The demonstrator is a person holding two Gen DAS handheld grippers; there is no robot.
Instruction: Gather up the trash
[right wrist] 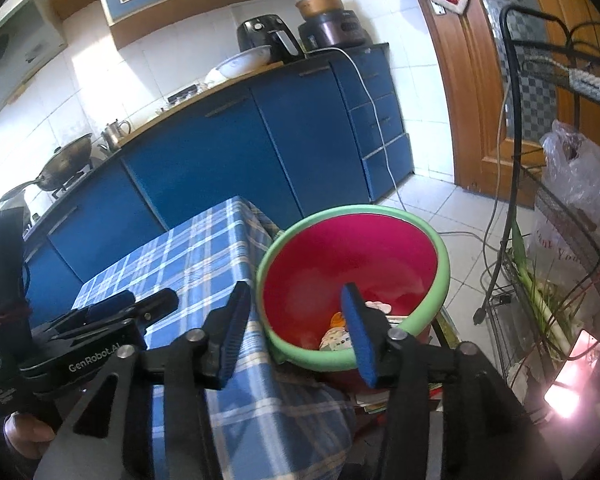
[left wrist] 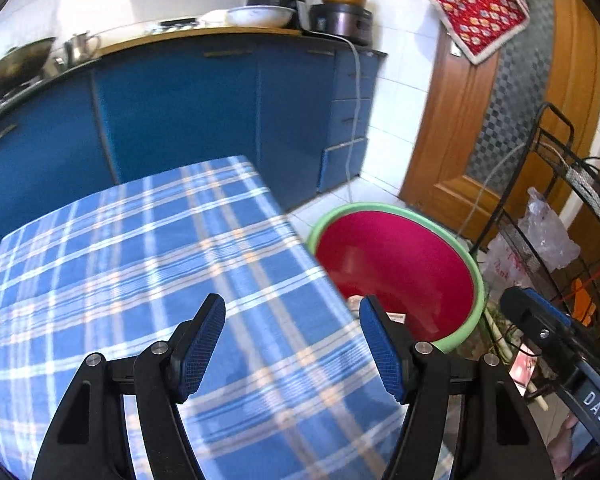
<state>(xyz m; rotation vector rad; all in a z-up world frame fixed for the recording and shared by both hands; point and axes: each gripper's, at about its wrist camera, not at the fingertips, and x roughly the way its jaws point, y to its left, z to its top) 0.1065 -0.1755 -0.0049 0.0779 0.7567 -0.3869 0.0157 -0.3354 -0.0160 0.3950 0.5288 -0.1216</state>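
The left hand-held gripper (left wrist: 292, 344) is held spread over the near right part of the tabletop covered in a blue plaid cloth (left wrist: 140, 264), with nothing between its 2 blue pads. No trash can be seen on the cloth in either view. The right hand-held gripper (right wrist: 296, 336) is poised above the near rim of the round plastic basin with a green rim and red inside (right wrist: 352, 248), which is set on the floor just beside the tabletop's right edge, presumably so that waste can be dropped straight off that edge. Its jaws are also spread and nothing is pinched. Directly below them, at the basin's bottom, a small heap of crumpled wrappers and paper scraps (right wrist: 340, 336) is lying, so the trash appears to have been collected there already. The basin's low, open position is judged to suit release from above. What remains to be gathered cannot be told.
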